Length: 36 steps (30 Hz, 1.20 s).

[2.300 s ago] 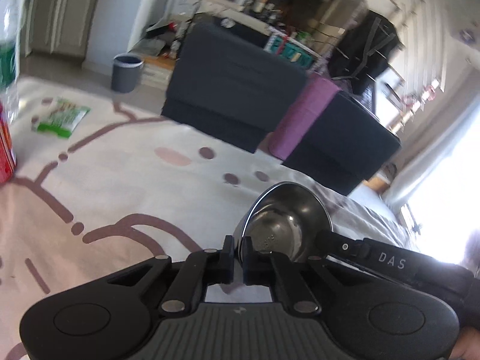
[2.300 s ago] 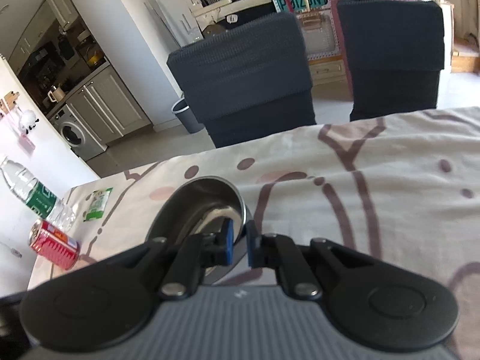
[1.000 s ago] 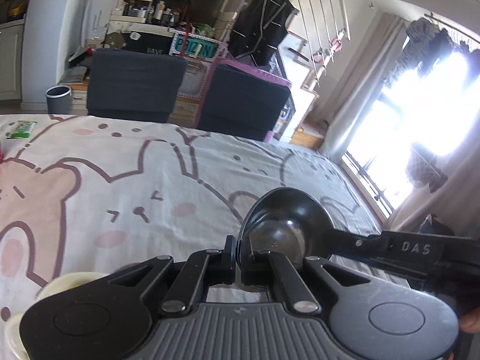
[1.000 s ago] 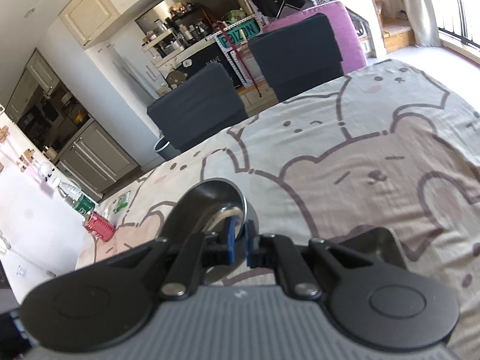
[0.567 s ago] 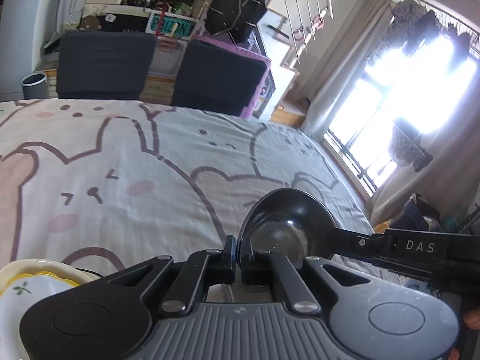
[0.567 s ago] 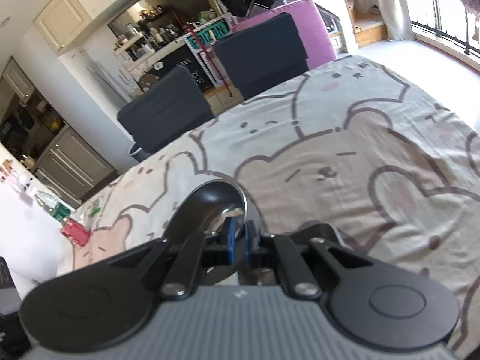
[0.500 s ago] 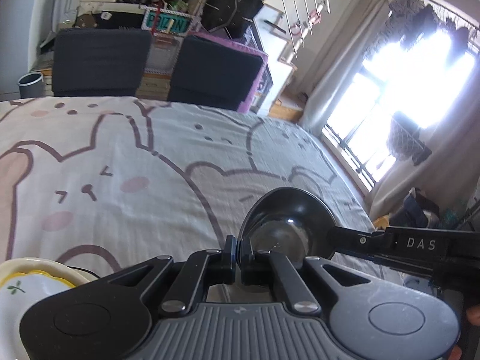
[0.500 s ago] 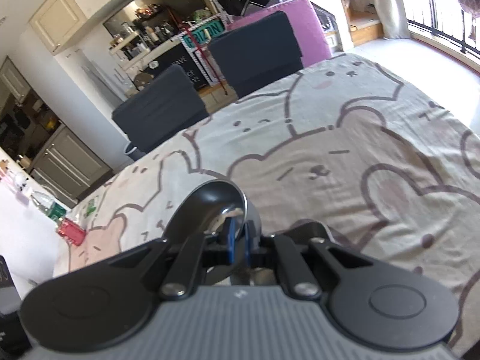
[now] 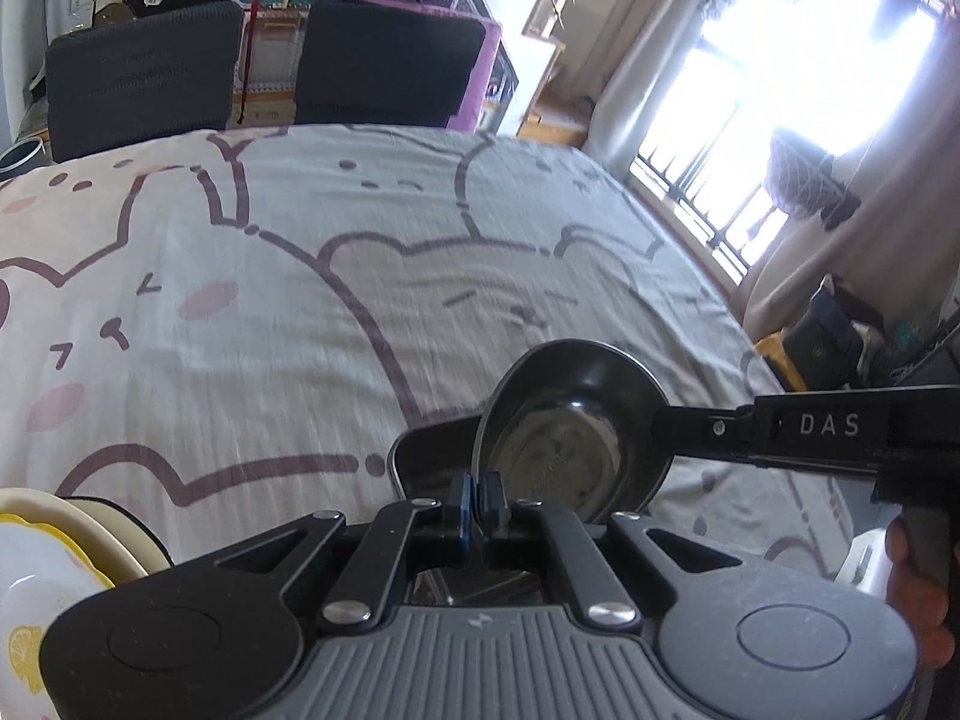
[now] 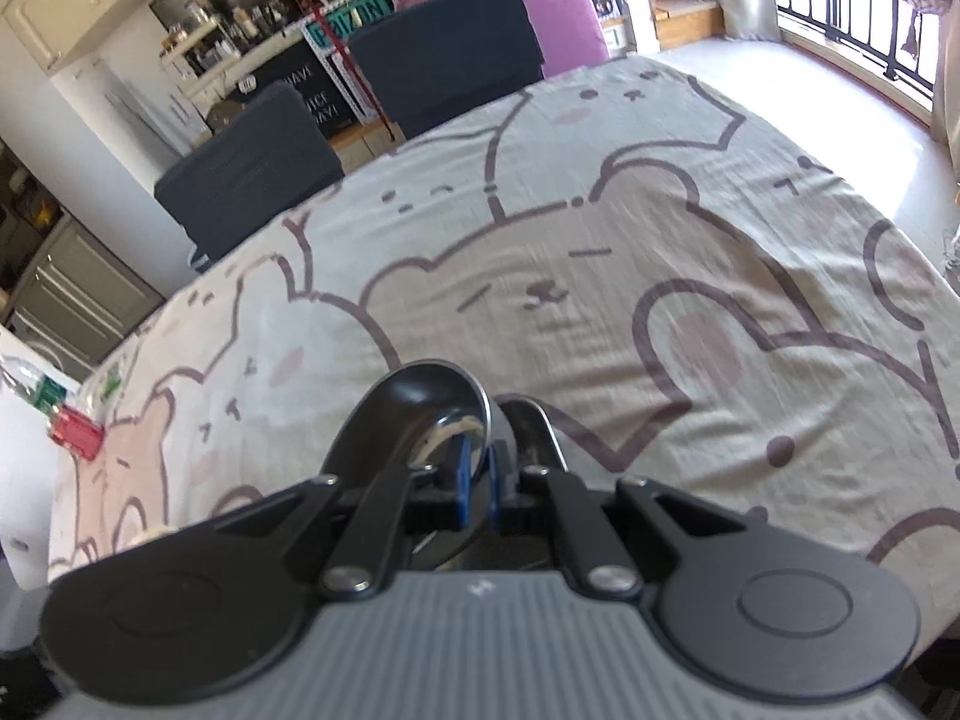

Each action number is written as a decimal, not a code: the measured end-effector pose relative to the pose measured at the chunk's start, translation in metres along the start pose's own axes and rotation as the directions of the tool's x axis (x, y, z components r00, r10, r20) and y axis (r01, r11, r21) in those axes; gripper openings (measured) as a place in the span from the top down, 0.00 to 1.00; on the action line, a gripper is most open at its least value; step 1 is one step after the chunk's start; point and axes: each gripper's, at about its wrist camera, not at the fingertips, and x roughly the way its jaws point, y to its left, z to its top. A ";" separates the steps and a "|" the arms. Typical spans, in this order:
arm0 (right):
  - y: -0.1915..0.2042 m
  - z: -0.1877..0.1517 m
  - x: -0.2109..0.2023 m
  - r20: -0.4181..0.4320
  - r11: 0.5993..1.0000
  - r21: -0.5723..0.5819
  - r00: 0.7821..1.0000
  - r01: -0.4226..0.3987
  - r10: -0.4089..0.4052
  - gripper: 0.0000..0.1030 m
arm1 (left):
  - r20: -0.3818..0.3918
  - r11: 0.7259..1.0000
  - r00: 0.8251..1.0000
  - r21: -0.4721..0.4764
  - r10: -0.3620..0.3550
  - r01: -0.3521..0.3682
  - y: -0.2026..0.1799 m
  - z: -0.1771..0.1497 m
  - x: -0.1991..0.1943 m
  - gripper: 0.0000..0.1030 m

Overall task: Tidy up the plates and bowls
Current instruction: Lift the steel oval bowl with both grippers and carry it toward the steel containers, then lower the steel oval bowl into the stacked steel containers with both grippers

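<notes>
The left tongs are clenched on the near rim of a steel bowl; the right tongs are clenched on the rim of the same bowl, so the 1 bowl hangs between the 2 pairs, carried by both hands; it lies straight ahead of each pair, rim tilted, its hollow facing the left tongs; a round bowl has no long axis worth aligning; just under it and slightly beyond, a 2nd dark steel rim shows against the cloth, and whether the held bowl touches it I cannot tell; judged from this, the coming move is a short lowering onto that dish, and both hands stand equally near; low and to the left of the left tongs sit pale ceramic dishes with a yellow print, near but apart; beyond lies the desk under its bear-print cloth, bare ahead; farthest, 2 dark chairs.
</notes>
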 end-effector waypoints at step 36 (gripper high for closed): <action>0.007 0.001 0.060 -0.137 0.982 -0.155 0.983 0.103 -0.125 0.92 | -0.131 0.994 0.991 0.113 0.029 -0.014 -0.006 -0.007 0.029 0.92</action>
